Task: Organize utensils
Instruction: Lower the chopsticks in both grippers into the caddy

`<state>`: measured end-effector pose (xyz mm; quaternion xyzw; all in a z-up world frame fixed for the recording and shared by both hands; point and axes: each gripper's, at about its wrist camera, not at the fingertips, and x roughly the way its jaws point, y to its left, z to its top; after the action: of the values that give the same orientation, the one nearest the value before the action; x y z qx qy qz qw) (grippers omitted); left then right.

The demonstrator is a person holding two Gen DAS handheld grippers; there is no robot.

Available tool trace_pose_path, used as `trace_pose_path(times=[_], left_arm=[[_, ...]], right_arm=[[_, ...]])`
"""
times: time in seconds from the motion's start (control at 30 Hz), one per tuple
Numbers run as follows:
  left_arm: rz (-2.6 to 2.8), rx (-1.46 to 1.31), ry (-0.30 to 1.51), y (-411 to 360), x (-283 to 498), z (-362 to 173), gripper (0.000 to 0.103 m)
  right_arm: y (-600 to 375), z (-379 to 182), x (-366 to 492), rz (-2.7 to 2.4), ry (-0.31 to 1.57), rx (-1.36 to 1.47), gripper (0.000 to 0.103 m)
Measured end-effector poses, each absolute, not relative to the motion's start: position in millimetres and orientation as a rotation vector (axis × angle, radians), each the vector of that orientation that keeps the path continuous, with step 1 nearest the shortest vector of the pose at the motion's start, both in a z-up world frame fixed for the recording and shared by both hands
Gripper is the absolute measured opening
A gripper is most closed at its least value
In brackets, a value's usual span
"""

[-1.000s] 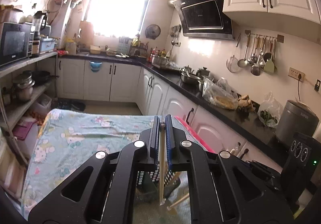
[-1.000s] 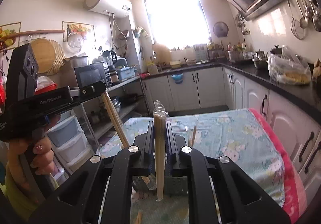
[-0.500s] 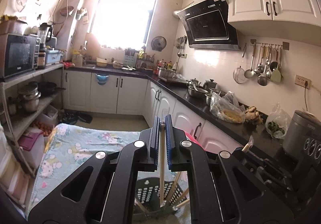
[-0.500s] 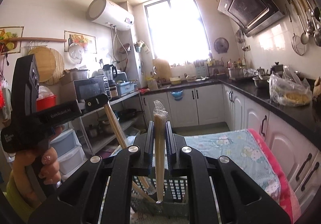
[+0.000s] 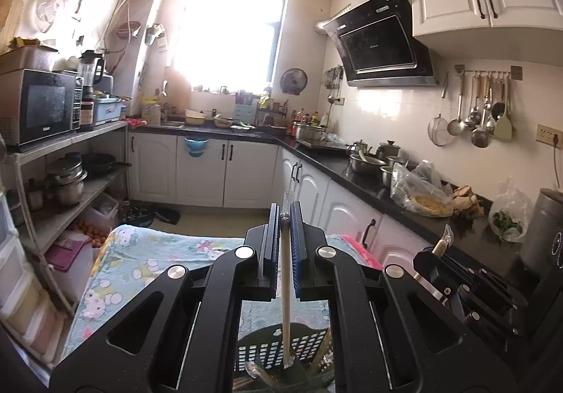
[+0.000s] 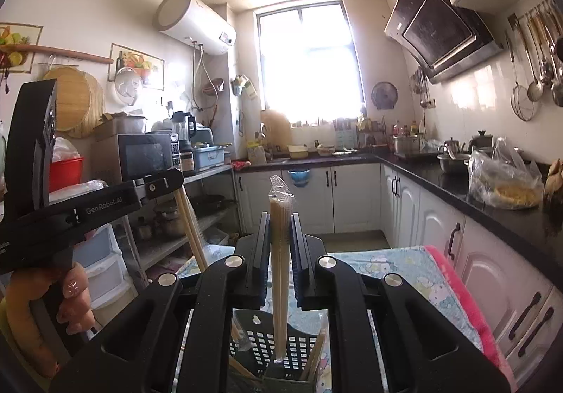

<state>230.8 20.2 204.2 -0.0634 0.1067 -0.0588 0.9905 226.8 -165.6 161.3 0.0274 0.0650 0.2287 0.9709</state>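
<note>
My left gripper (image 5: 285, 213) is shut on a wrapped pair of chopsticks (image 5: 285, 305) that hangs down into a dark perforated utensil basket (image 5: 278, 350). My right gripper (image 6: 279, 220) is shut on another wrapped pair of chopsticks (image 6: 279, 280), upright, with its lower end inside the same basket (image 6: 274, 347). Other chopsticks lean inside the basket. In the right wrist view the left gripper (image 6: 165, 183) shows at the left with its chopsticks (image 6: 191, 231). The right gripper (image 5: 427, 257) shows at the right in the left wrist view.
The basket stands on a table with a blue cartoon-print cloth (image 5: 140, 259) and a pink edge (image 6: 457, 291). A shelf rack with a microwave (image 5: 38, 108) is at the left. A black counter (image 5: 387, 192) with pots and bags runs along the right.
Both grippers have tilted upward, so more of the ceiling and wall shows. Both pairs of chopsticks stay gripped, and the basket now sits lower under them.
</note>
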Motion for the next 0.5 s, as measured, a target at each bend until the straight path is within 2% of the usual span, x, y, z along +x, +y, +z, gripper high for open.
trace_pose_path(times=[0.5], left_arm=[[-0.100,-0.136,0.288,23,255,162,0.003]], right_arm=[[-153,119,248,0.455,0.205,0.046,0.011]])
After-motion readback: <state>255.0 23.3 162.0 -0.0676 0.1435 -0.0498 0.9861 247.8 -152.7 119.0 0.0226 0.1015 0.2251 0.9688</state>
